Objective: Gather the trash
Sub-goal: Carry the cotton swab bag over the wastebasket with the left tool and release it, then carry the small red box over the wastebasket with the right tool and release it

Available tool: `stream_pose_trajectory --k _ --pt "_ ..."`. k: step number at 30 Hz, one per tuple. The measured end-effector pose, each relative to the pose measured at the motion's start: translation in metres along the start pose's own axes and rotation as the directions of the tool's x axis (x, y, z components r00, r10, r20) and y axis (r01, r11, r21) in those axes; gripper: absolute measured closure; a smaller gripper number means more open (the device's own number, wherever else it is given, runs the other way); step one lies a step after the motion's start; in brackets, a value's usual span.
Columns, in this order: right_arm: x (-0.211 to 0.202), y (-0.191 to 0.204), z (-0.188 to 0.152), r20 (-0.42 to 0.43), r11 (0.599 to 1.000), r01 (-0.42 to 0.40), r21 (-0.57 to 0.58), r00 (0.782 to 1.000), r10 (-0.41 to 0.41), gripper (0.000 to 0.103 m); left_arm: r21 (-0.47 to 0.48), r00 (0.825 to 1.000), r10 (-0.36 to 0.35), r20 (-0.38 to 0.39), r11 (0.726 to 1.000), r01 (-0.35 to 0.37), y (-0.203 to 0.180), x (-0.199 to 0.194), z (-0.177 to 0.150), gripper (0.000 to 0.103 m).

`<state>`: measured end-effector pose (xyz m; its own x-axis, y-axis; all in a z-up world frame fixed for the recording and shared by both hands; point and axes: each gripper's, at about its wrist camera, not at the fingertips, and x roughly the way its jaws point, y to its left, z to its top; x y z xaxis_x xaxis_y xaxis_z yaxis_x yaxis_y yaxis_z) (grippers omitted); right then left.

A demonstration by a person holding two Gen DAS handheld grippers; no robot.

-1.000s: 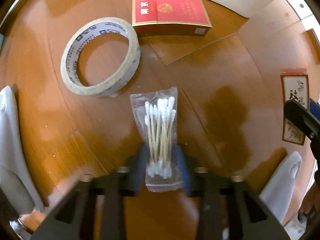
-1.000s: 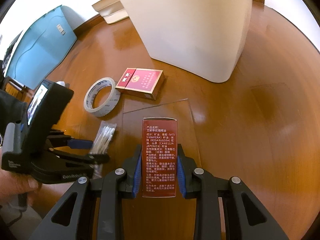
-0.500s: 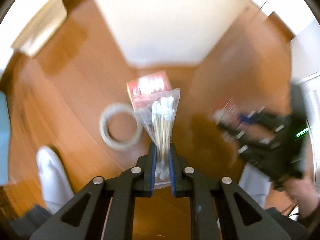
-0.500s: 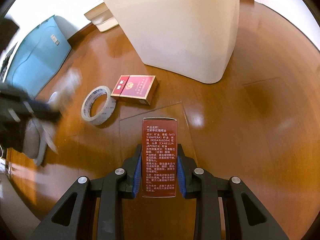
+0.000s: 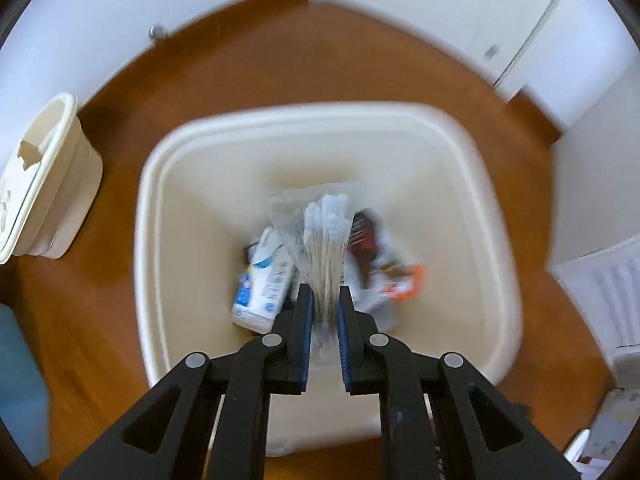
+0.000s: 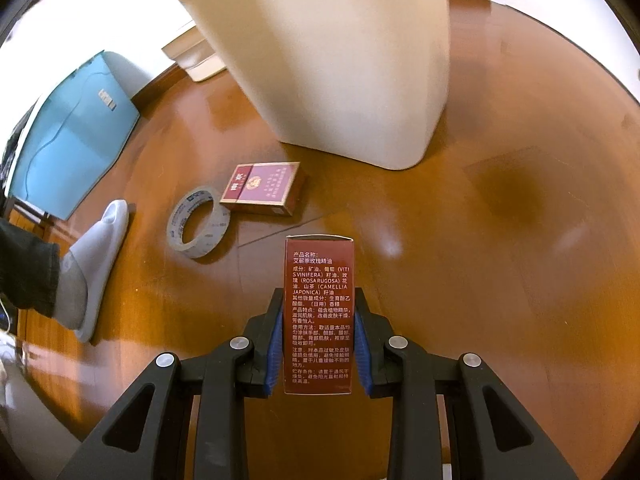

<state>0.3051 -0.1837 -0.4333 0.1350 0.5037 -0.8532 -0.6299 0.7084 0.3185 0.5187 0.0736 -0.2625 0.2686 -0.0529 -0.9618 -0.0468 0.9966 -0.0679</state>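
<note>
My left gripper point(image 5: 323, 300) is shut on a clear bag of cotton swabs point(image 5: 326, 236) and holds it above the open mouth of a cream trash bin point(image 5: 492, 184). Several pieces of trash lie at the bin's bottom, among them a white and blue carton point(image 5: 264, 280). My right gripper point(image 6: 319, 308) is shut on a dark red box point(image 6: 319, 312) with white print, held above the wooden floor. In the right wrist view a red cigarette pack point(image 6: 262, 188) and a roll of tape point(image 6: 198, 222) lie on the floor in front of the bin point(image 6: 340, 60).
A smaller cream bin point(image 5: 44, 176) stands left of the big one. A blue panel point(image 6: 72, 132) leans at the left wall. A person's slippered foot point(image 6: 96, 256) stands left of the tape. White doors point(image 5: 460, 20) lie beyond the bin.
My left gripper has lifted the swab bag off the floor and carried it up over the bin's opening. My right gripper has kept its hold and moved slightly nearer the bin.
</note>
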Motion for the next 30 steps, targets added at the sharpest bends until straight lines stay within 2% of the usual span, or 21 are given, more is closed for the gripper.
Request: stream_pose_trajectory --k 2,4,5,7,8,9,13,17,19,20,22,23,25,27,28,29,30 --pt "-0.003 -0.006 -0.001 0.006 1.0 0.001 0.02 1.0 -0.001 0.072 -0.014 0.999 0.031 -0.032 0.999 -0.032 0.006 0.016 0.004 0.092" --pt "-0.007 -0.009 -0.002 0.012 1.0 0.003 0.031 1.0 -0.003 0.072 -0.032 0.999 0.041 -0.028 0.999 -0.042 0.016 0.022 0.005 0.09" --pt "-0.01 -0.011 -0.001 0.016 0.999 0.005 0.031 1.0 -0.006 0.072 -0.035 0.999 0.041 -0.02 0.999 -0.042 0.01 0.016 -0.003 0.084" --pt "-0.018 -0.012 0.001 0.026 1.0 0.019 0.022 0.999 -0.019 0.072 -0.04 0.999 0.019 0.027 0.999 -0.018 0.011 0.003 -0.009 0.063" --pt "-0.023 -0.012 0.003 0.036 1.0 0.023 0.018 0.999 -0.024 0.072 -0.029 0.998 0.004 0.055 1.0 -0.002 0.0 -0.006 -0.017 0.036" --pt "-0.029 -0.013 0.005 0.046 1.0 0.025 0.017 0.999 -0.026 0.072 -0.021 0.996 -0.004 0.084 1.0 0.006 -0.001 -0.013 -0.021 0.018" --pt "-0.07 -0.014 0.028 0.14 0.999 0.04 0.015 0.989 -0.042 0.072 -0.014 0.975 -0.03 0.22 0.999 0.033 0.003 -0.057 -0.045 0.017" --pt "-0.14 -0.015 0.072 0.304 1.0 0.011 0.007 0.952 -0.013 0.072 -0.095 0.946 -0.031 0.322 0.993 0.065 0.02 -0.094 -0.096 0.017" --pt "-0.173 -0.013 0.102 0.382 1.0 -0.007 -0.026 0.924 0.017 0.072 -0.178 0.936 -0.056 0.346 0.976 0.124 0.037 -0.098 -0.121 0.017" --pt "-0.182 -0.012 0.112 0.398 0.999 -0.007 -0.041 0.917 0.023 0.072 -0.225 0.931 -0.077 0.357 0.96 0.166 0.047 -0.09 -0.141 0.017" --pt "-0.195 -0.006 0.154 0.411 0.997 0.017 -0.08 0.911 0.017 0.072 -0.298 0.934 -0.06 0.353 0.939 0.173 0.06 -0.086 -0.16 0.017" --pt "-0.195 -0.004 0.172 0.408 0.995 0.02 -0.096 0.913 0.021 0.072 -0.337 0.945 -0.045 0.325 0.928 0.16 0.065 -0.075 -0.172 0.017" --pt "-0.18 -0.001 0.212 0.352 0.994 0.021 -0.11 0.936 0.02 0.072 -0.383 0.968 -0.055 0.246 0.911 0.149 0.067 -0.051 -0.184 0.017" --pt "-0.141 0.002 0.26 0.215 0.993 0.007 -0.121 0.976 0.019 0.072 -0.414 0.976 -0.069 0.208 0.897 0.152 0.073 -0.035 -0.188 0.017" --pt "-0.126 0.003 0.271 0.16 0.991 0.005 -0.133 0.987 0.016 0.072 -0.419 0.976 -0.066 0.208 0.896 0.15 0.075 -0.035 -0.19 0.017" --pt "-0.098 0.007 0.287 0.061 0.987 0.01 -0.16 0.998 0.0 0.072 -0.415 0.975 -0.058 0.215 0.898 0.145 0.075 -0.035 -0.19 0.017" --pt "-0.075 0.01 0.298 -0.021 0.983 0.016 -0.184 1.0 -0.02 0.072 -0.407 0.973 -0.053 0.223 0.902 0.143 0.075 -0.03 -0.189 0.017"
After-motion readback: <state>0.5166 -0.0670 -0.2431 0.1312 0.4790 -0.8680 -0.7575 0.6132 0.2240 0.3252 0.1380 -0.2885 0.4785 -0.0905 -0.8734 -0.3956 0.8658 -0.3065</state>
